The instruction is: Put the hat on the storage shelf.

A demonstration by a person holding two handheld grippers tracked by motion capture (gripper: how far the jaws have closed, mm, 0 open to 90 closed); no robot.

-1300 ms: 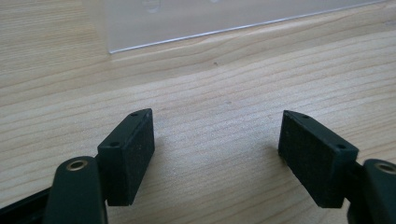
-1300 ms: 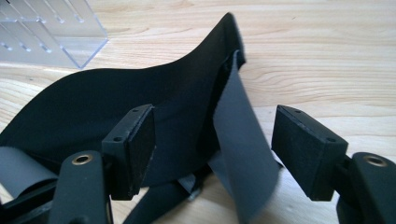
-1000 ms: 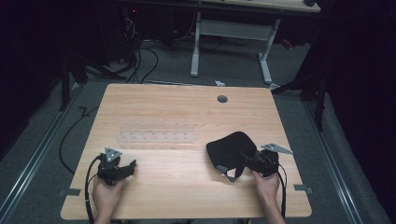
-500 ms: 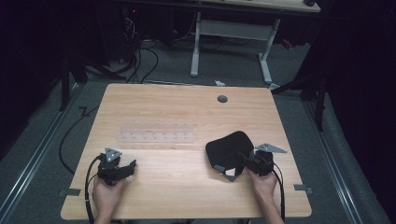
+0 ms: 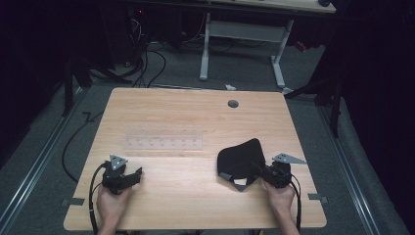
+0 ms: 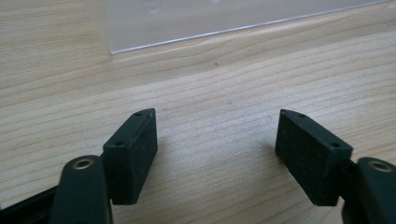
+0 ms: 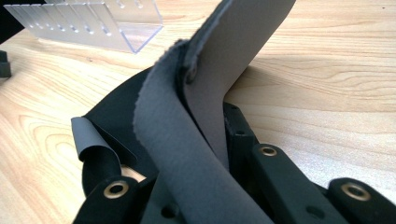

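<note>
A dark room with grey carpet surrounds a pale wooden surface [image 5: 195, 122] in the high view, with cables and the legs of a second desk behind it. A clear plastic rack [image 5: 163, 143] lies flat left of centre, and a small grey grommet [image 5: 233, 104] sits near the far edge. The left gripper [image 5: 132, 175] rests on the near left of the surface in the person's left hand [image 5: 111, 205], well apart from the rack. The right gripper [image 5: 257, 170] sits at the near right, held by the right hand [image 5: 280, 196], its jaws at the edge of a black fabric piece [image 5: 237, 157] whose grey underside curls up at the near corner.

In the left gripper view, the jaws stand apart over bare wood grain, with the rack's clear edge [image 6: 205, 18] farther ahead.

In the right gripper view, the jaws are clamped on the fabric piece [image 7: 187, 135], which folds upward between them showing its grey face; the rack [image 7: 88, 23] lies beyond at upper left.
</note>
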